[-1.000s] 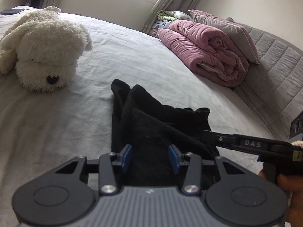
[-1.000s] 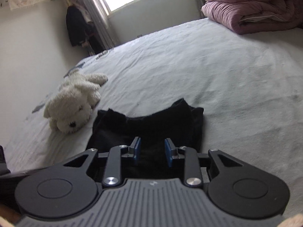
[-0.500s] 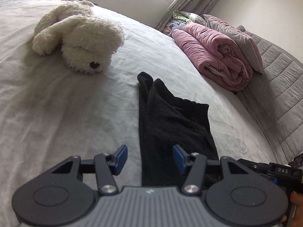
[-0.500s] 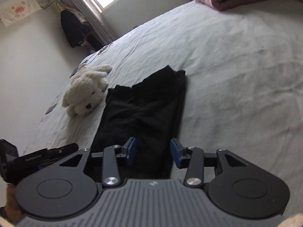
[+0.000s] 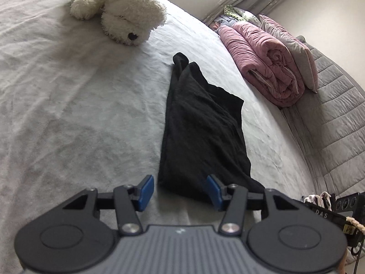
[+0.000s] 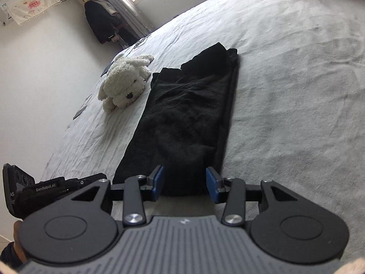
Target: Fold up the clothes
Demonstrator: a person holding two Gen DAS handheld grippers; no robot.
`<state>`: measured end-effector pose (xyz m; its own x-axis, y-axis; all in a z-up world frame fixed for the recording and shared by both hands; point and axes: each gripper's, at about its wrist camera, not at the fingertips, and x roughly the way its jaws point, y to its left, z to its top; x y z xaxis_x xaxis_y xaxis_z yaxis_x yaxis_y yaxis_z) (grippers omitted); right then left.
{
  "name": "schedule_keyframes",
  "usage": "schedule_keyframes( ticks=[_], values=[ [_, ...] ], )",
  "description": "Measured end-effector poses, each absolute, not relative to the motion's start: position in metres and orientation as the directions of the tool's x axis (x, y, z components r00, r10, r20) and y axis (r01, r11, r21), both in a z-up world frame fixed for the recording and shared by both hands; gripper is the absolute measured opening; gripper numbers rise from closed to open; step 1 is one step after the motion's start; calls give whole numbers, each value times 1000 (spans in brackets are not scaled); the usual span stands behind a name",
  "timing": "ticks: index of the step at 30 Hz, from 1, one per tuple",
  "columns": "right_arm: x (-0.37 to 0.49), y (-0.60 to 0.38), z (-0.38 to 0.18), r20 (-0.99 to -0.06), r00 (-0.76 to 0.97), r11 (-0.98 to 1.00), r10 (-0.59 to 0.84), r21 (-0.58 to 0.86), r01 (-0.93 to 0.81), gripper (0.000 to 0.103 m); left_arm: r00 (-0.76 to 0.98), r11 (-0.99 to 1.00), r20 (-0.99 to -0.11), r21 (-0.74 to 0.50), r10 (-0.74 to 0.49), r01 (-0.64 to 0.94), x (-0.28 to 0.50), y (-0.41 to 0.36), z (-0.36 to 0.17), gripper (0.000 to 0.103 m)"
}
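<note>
A black garment [image 5: 200, 125] lies on the grey bed sheet [image 5: 68, 114], folded lengthwise into a long narrow strip that runs away from both cameras. My left gripper [image 5: 180, 193] is open at the strip's near end, with the left corner of the cloth between its blue pads [image 5: 146, 191], which do not touch it. In the right wrist view the garment [image 6: 189, 114] ends between the pads [image 6: 211, 183] of my right gripper [image 6: 184, 183]. Its jaws are closing but do not press on the cloth.
A white plush dog [image 5: 121, 16] lies beyond the garment's far left corner, also in the right view as the plush dog [image 6: 125, 84]. A rolled pink quilt [image 5: 269, 68] and a pillow lean on the grey padded headboard [image 5: 330, 125]. Dark clothes [image 6: 100, 25] hang by the window.
Both grippers have drawn back along the garment to its near end, and their jaws stand wider than a second ago. The garment now lies stretched out as a longer strip.
</note>
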<state>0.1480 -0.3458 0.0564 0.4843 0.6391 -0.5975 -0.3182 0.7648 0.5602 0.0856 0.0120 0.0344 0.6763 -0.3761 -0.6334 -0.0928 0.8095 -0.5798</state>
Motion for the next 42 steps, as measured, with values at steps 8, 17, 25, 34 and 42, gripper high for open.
schedule_keyframes(
  ticks=[8,17,25,34,42],
  values=[
    [149,-336,50,-633,486,798,602,507,-327,8,670,837,-652,-541,-356,-82,100,4,24,45],
    [145,-349,58,-682,466,824,563,504,-259,5,669,820,-647,-564,-366,-98,99,10,23,6],
    [148,-359,58,-627,443,756,641,614,-224,9,662,814,-652,-571,-369,-108,93,15,22,6],
    [149,-364,57,-658,471,797,587,572,-194,15,658,853,-674,-513,-335,-92,94,6,24,7],
    [143,-346,64,-611,494,780,618,554,-290,15,654,875,-690,-476,-311,-86,94,1,23,8]
  ],
)
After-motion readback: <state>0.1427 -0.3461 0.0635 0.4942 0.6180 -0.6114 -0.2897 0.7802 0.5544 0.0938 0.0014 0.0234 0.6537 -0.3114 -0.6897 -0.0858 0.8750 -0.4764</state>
